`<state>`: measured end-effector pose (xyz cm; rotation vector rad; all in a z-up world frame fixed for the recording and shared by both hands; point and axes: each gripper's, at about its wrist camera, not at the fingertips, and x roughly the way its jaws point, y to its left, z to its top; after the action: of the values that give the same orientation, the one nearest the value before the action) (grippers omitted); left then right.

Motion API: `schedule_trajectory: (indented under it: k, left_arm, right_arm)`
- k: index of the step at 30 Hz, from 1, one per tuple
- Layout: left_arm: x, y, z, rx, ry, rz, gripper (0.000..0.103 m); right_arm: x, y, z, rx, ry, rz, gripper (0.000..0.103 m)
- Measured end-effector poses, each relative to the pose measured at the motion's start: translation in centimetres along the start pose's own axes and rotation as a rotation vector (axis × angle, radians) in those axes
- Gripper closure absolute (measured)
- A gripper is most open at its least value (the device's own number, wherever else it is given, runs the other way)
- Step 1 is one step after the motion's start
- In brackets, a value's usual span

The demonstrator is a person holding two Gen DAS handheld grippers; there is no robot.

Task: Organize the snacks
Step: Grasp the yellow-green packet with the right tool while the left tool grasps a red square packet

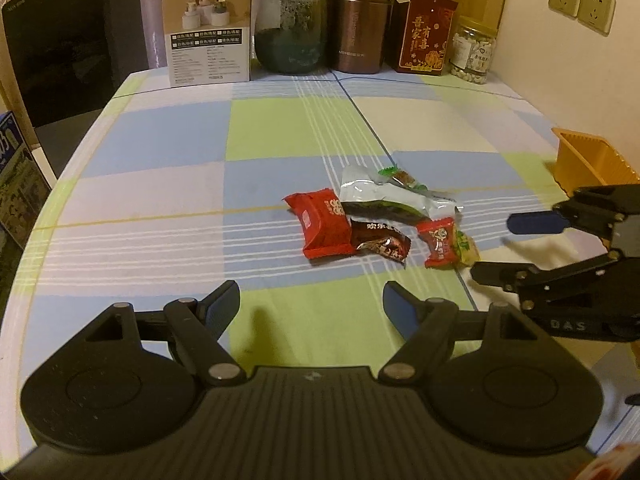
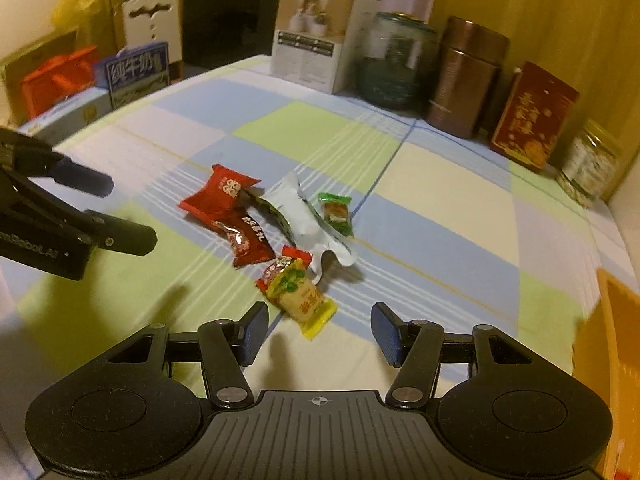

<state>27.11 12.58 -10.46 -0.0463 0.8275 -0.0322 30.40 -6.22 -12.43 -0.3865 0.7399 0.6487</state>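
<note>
Several wrapped snacks lie in a loose heap on the checked tablecloth (image 1: 168, 184): a red packet (image 1: 322, 224), a silver pouch (image 1: 384, 196), a dark red sweet (image 1: 380, 242), a small red sweet (image 1: 438, 242) and a green sweet (image 1: 404, 178). A yellow packet (image 2: 308, 304) lies nearest my right gripper (image 2: 320, 316). That gripper is open, and the packet's near end reaches just between its fingertips without touching the pads. My left gripper (image 1: 311, 296) is open and empty, short of the heap. An orange bin (image 1: 588, 164) stands at the right.
Along the back wall stand a white carton (image 1: 208, 28), a dark glass jar (image 1: 292, 26), a copper canister (image 1: 360, 20), a red box (image 1: 426, 34) and a plastic jar (image 1: 472, 50). A blue milk box (image 2: 136, 72) sits beyond the table's left edge.
</note>
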Motion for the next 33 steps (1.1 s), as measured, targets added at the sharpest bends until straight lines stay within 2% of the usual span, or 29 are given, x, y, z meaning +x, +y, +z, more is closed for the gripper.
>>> schedule_trajectory:
  k: [2,8,16,17,21,26,28,33]
  left_arm:
    - [0.3,0.1,0.0,-0.004,-0.004,-0.010,0.027]
    - [1.2,0.3,-0.1,-0.046,0.011,-0.046,0.027]
    - [1.4,-0.1,-0.2,-0.050,0.009,-0.058,0.027]
    - [1.4,-0.1,-0.2,-0.047,0.006,-0.054,0.027]
    - [1.5,-0.3,0.1,-0.044,-0.020,-0.045,0.027]
    - [2.5,-0.7,1.2,-0.039,-0.060,-0.032,0.031]
    - [3.2,-0.8,1.6,-0.047,-0.075,-0.023,0.038]
    - [4.4,-0.5,2.9,-0.086,-0.096,-0.005,0.044]
  right_arm:
    - [0.7,-0.4,0.2,-0.008,0.001,0.012,0.054]
    - [2.3,-0.8,0.2,-0.040,0.000,0.069,0.058]
    - [2.6,0.1,0.5,-0.075,-0.009,0.116,0.080]
    - [2.5,0.2,0.5,-0.067,-0.004,0.118,0.080]
    - [1.4,-0.5,0.5,0.054,0.010,0.122,0.081]
    - [-0.3,-2.0,0.3,0.243,0.004,0.080,0.081]
    - [-0.6,-2.3,0.2,0.273,0.009,0.061,0.081]
    - [-0.4,-3.1,0.1,0.311,0.019,0.037,0.081]
